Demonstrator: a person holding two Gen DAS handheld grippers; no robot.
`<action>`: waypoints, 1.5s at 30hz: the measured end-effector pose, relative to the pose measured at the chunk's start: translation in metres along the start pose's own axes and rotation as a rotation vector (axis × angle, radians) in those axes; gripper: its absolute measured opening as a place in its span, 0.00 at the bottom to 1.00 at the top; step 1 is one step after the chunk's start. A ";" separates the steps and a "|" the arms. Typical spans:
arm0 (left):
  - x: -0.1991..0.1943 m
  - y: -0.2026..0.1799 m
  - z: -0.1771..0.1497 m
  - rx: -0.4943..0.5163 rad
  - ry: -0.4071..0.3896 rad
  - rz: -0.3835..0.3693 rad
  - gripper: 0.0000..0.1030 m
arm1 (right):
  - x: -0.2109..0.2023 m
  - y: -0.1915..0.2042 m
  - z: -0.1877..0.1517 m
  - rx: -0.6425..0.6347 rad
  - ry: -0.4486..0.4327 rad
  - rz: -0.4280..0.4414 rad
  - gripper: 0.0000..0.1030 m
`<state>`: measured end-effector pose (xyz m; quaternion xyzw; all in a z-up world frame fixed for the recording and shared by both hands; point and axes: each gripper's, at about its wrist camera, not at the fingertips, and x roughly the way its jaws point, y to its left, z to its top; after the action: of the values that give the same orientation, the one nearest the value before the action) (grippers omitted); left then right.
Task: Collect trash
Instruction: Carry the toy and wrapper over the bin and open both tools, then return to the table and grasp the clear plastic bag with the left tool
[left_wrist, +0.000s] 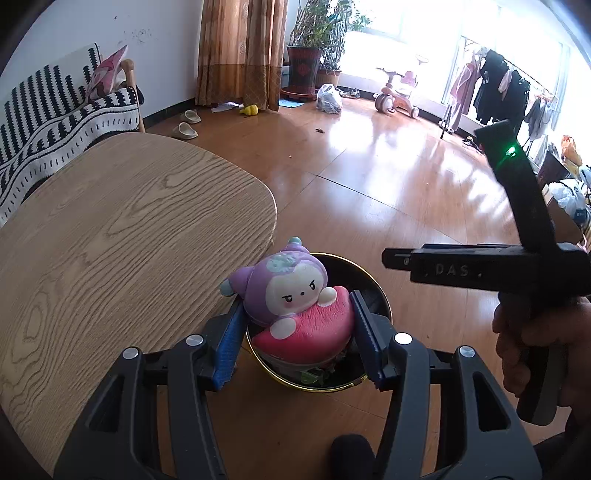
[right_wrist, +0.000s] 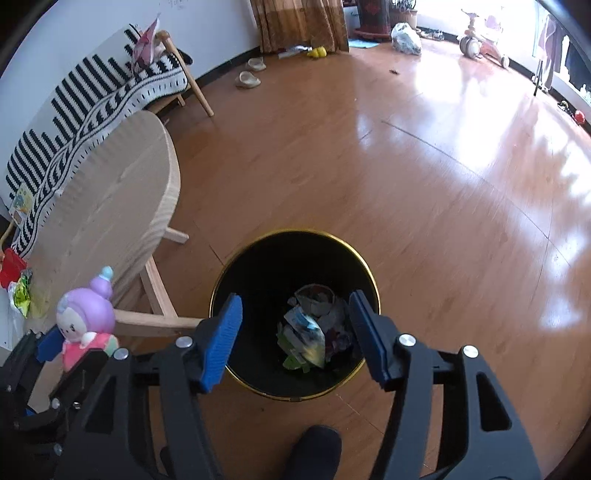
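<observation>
My left gripper (left_wrist: 297, 338) is shut on a purple and pink squishy toy (left_wrist: 295, 302) and holds it over the black gold-rimmed trash bin (left_wrist: 380, 295). In the right wrist view the toy (right_wrist: 86, 321) shows at the far left, beside the table edge. My right gripper (right_wrist: 295, 332) is open and empty, right above the bin (right_wrist: 258, 258). Crumpled wrappers and paper (right_wrist: 310, 328) lie in the bin's bottom. The right gripper's black body (left_wrist: 480, 269) shows at the right of the left wrist view.
A rounded wooden table (left_wrist: 122, 236) stands left of the bin, with wrappers (right_wrist: 20, 295) near its edge. A striped sofa (left_wrist: 55, 114) is behind it. Slippers (left_wrist: 184, 129), a plastic bag (left_wrist: 328, 99), a tricycle (left_wrist: 397, 92) and a clothes rack (left_wrist: 498, 85) stand on the wood floor.
</observation>
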<state>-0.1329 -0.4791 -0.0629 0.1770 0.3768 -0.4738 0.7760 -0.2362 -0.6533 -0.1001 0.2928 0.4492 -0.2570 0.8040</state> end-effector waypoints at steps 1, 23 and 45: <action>0.001 0.000 0.000 -0.001 0.002 -0.001 0.52 | -0.002 -0.001 0.001 0.008 -0.008 0.002 0.58; 0.027 -0.012 0.022 -0.017 -0.019 -0.070 0.81 | -0.030 -0.022 0.008 0.071 -0.138 -0.042 0.68; -0.167 0.304 -0.063 -0.432 -0.151 0.430 0.83 | 0.001 0.273 0.001 -0.326 -0.091 0.204 0.72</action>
<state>0.0603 -0.1904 -0.0037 0.0480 0.3642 -0.2197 0.9038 -0.0507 -0.4641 -0.0352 0.1909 0.4157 -0.1110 0.8823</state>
